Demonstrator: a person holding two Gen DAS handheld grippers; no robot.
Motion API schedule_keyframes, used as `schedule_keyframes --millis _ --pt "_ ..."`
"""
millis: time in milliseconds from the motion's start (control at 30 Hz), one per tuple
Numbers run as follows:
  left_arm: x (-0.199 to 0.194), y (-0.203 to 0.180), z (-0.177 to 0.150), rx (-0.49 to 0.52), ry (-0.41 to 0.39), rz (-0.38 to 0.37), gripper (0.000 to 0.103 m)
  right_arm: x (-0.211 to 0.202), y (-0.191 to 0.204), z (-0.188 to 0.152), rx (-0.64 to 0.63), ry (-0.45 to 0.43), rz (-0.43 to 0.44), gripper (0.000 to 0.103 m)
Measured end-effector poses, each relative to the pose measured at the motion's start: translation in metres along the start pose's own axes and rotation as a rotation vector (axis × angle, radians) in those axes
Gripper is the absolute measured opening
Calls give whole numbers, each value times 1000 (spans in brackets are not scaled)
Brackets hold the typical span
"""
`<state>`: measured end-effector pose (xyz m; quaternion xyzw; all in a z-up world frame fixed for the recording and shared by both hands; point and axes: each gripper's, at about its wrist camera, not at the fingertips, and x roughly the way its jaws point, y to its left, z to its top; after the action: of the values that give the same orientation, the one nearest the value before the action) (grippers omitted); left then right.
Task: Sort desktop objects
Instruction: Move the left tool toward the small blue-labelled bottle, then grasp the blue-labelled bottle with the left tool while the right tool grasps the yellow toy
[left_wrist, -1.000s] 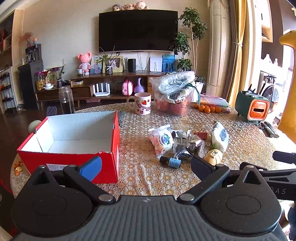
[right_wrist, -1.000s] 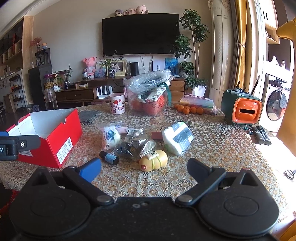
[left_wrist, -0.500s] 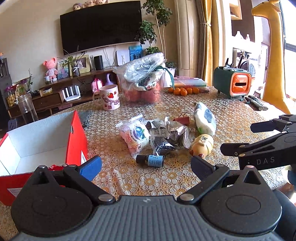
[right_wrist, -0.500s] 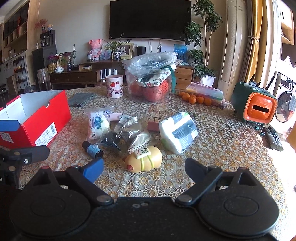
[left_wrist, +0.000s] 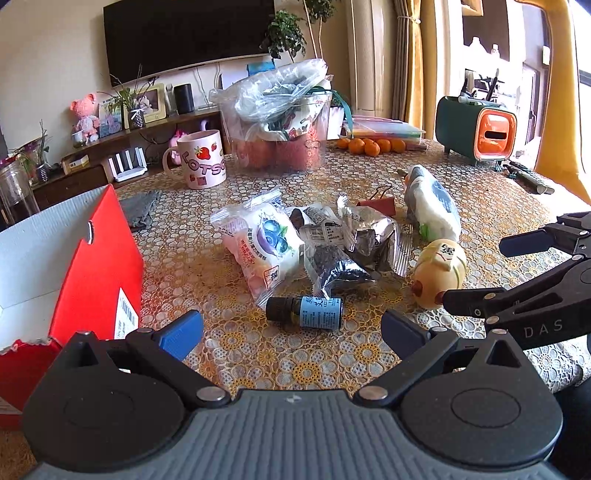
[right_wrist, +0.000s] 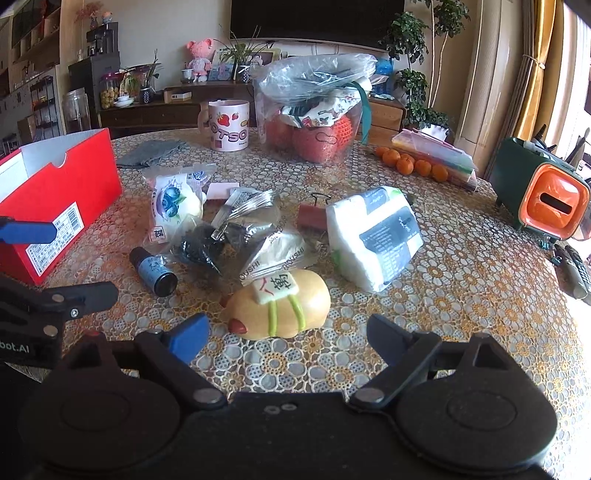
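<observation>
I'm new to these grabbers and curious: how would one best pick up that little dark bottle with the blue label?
Probably across its blue-labelled middle, from above. The bottle lies on its side on the table, clear of the packets, so its round body offers two opposite sides. The open left gripper is nearest and already faces it.

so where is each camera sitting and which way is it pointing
Left wrist: on the left gripper, low over the table, facing the small bottle with the red box at left; its own open fingers show, and the right gripper enters from the right.
Right wrist: on the right gripper, facing the yellow toy; its open fingers show, the left gripper at left.
Shared: bottle, toy, box, snack packets, mug.
</observation>
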<state>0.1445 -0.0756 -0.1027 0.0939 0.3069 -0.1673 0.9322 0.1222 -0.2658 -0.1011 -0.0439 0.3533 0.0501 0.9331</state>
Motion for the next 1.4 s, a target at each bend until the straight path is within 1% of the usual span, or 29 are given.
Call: schedule_keyframes --millis 100,267,500,700,767,833,900,933,1000,1067,1167,1400 --pt "15 1 -1 6 14 2 103 12 0 0 -22 9 3 89" --pt "32 3 -5 16 35 -1 103 28 -2 2 -24 23 15 88" --pt "49 1 -6 52 40 -10 103 38 -4 6 -30 8 37 88" --pt "58 2 -4 52 41 -17 102 44 -6 8 -23 8 61 87" --pt "60 3 -3 41 45 -30 99 45 -7 9 -15 10 68 85" --pt "60 3 -3 35 48 -38 96 46 -8 9 0 12 79 81" --pt "60 2 -2 39 46 -45 91 46 -7 9 10 15 87 78" --pt "60 1 -2 39 46 -48 87 46 -7 9 10 16 90 75" --pt "60 0 -2 35 44 -56 81 45 -6 10 11 15 90 75" --pt "60 -1 -2 36 50 -60 70 45 -7 10 19 15 84 75" --pt "60 -1 -1 33 52 -75 62 44 -10 10 40 21 81 75" --pt "57 -2 1 29 56 -75 61 38 -14 10 56 32 60 74"
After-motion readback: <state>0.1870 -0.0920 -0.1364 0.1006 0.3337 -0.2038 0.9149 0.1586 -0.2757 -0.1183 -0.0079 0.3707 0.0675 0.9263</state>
